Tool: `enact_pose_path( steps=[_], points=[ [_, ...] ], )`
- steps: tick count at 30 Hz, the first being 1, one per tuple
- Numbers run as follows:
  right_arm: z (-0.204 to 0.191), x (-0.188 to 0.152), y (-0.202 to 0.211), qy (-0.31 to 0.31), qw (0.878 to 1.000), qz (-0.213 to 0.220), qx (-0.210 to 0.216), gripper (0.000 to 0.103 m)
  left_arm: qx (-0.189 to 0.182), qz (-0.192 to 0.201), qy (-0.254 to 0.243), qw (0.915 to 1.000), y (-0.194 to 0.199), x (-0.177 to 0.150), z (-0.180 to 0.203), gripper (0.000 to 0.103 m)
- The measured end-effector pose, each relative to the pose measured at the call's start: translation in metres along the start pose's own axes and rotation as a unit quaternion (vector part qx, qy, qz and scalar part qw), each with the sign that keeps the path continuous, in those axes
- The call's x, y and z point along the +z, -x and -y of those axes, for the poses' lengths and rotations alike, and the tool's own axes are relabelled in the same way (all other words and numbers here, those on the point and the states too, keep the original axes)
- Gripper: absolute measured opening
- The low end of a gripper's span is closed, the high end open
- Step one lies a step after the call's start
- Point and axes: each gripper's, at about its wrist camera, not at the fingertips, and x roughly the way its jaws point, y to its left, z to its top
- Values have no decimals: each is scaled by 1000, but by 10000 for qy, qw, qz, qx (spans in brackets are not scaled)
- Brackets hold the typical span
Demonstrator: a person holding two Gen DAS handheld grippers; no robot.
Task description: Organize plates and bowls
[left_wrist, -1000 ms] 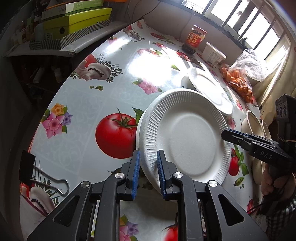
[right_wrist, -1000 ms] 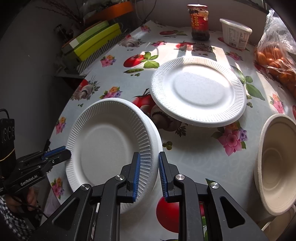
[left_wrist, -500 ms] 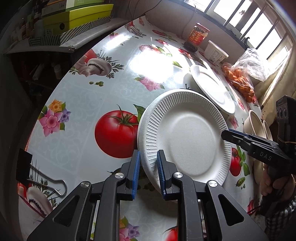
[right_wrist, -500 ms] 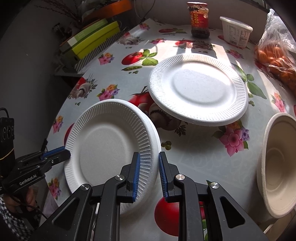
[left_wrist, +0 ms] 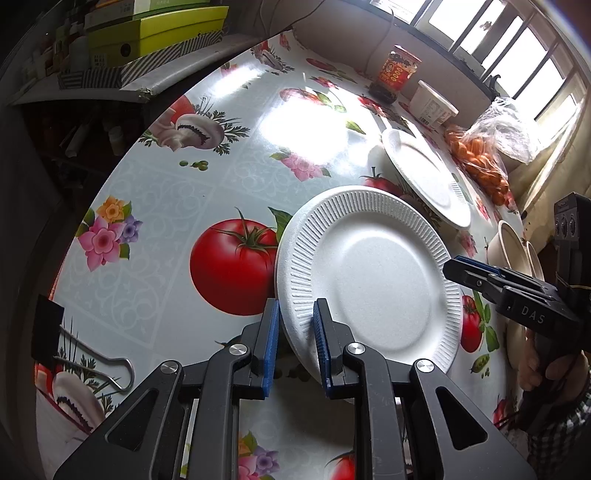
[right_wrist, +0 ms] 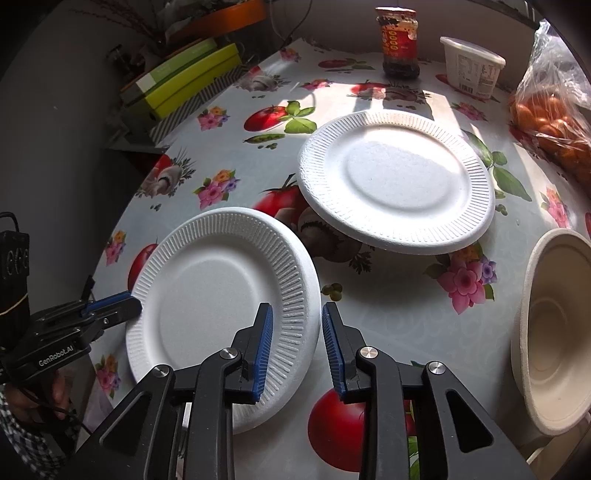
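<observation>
1. The left gripper (left_wrist: 294, 343) has its jaws set narrow around the near rim of a white foam plate (left_wrist: 369, 280); the right-hand pad presses the plate's top face, while the left-hand pad looks just clear of the underside.
2. The right gripper (right_wrist: 297, 347) straddles the opposite rim of the same plate (right_wrist: 221, 306); its jaws are opening, with the rim between the pads and a gap beside the right-hand pad.
3. Ahead of the right gripper, a second foam plate (right_wrist: 397, 181) sits tilted, its near edge raised off the cloth.
4. To that gripper's right lies a beige bowl (right_wrist: 554, 325).
5. The table (left_wrist: 236, 184) wears a glossy cloth printed with tomatoes, mushrooms and flowers.
6. At its far end stand a red-labelled jar (right_wrist: 399, 42), a white tub (right_wrist: 472, 72) and a bag of oranges (right_wrist: 554, 114), under bright windows (left_wrist: 517, 55).
7. Left of the table, green boxes (left_wrist: 155, 33) rest on a shelf.
</observation>
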Motion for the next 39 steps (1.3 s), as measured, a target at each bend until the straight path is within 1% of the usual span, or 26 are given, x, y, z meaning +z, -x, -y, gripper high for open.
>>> enact_pose_path(
  steps=[7, 11, 12, 16, 20, 24, 26, 29, 33, 35, 39],
  points=[
    [-1, 1, 1, 63, 9999, 36, -76, 31, 5, 8, -28, 10000, -1, 0, 2, 20],
    [-1, 0, 2, 84, 9999, 63, -116, 37, -2, 8, -34, 10000, -1, 0, 2, 21],
    [-1, 0, 2, 81, 9999, 70, -121, 38, -4, 12, -38, 10000, -1, 0, 2, 22],
    [-1, 0, 3, 78, 9999, 71, -126, 40, 17, 44, -45, 10000, 1, 1, 2, 33],
    [-2, 0, 4, 98, 9998, 97, -136, 44, 47, 75, -48, 9999, 4, 3, 1, 35],
    [-1, 0, 6, 80, 9998, 127, -143, 44, 150, 154, -89, 9997, 8, 4, 1, 36],
    [-2, 0, 7, 79, 9998, 143, -142, 44, 133, 192, -124, 9997, 10, 5, 3, 39],
    [-3, 0, 10, 92, 9997, 188, -145, 45, 166, 264, -182, 9993, 12, 8, 6, 40],
    [-6, 0, 15, 163, 9993, 293, -149, 50, 258, 298, -260, 9989, 12, 10, 10, 40],
    [-7, 0, 18, 220, 9990, 347, -196, 51, 312, 325, -337, 9984, 12, 12, 13, 40],
    [-6, 3, 25, 204, 9981, 529, -228, 52, 427, 477, -524, 9966, 16, 20, 21, 40]
  ],
)
